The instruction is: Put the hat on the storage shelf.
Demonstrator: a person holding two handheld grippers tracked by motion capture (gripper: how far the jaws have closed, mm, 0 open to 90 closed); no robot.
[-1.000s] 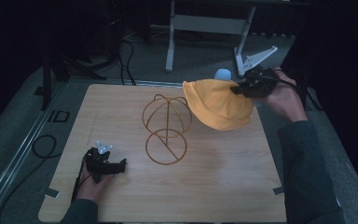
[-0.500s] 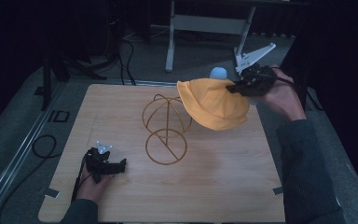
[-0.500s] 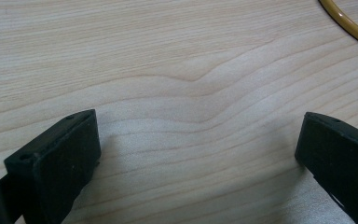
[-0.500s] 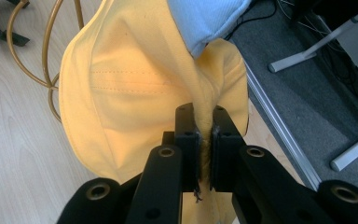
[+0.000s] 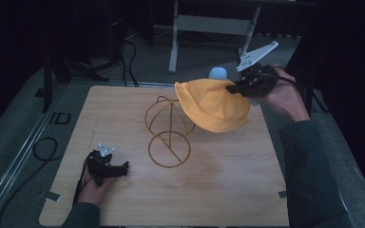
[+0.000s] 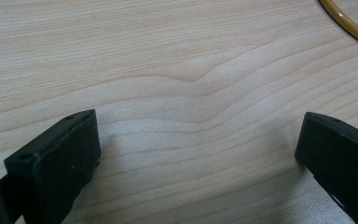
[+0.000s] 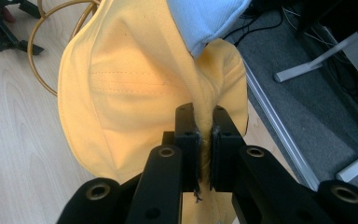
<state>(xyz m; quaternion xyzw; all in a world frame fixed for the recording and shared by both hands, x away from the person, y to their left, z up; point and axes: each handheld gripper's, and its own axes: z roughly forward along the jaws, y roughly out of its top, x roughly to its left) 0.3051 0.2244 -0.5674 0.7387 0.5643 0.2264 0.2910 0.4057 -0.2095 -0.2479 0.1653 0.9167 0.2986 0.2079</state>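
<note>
A yellow cloth hat hangs in the air over the table's far right, its brim reaching above the dome of a gold wire hat stand. My right gripper is shut on a fold of the hat's edge. In the right gripper view the jaws pinch the yellow cloth, and a light blue cloth part shows above them. My left gripper lies on the wooden table at the front left. It stands open over bare wood, with the stand's base ring off to one side.
A grey metal frame stands on the floor behind the table. Black cables lie on the floor at the left beside a metal rail. The person's right sleeve runs along the table's right edge.
The right gripper has carried the hat a little to the left, closer over the wire stand. The left gripper has stayed where it was.
</note>
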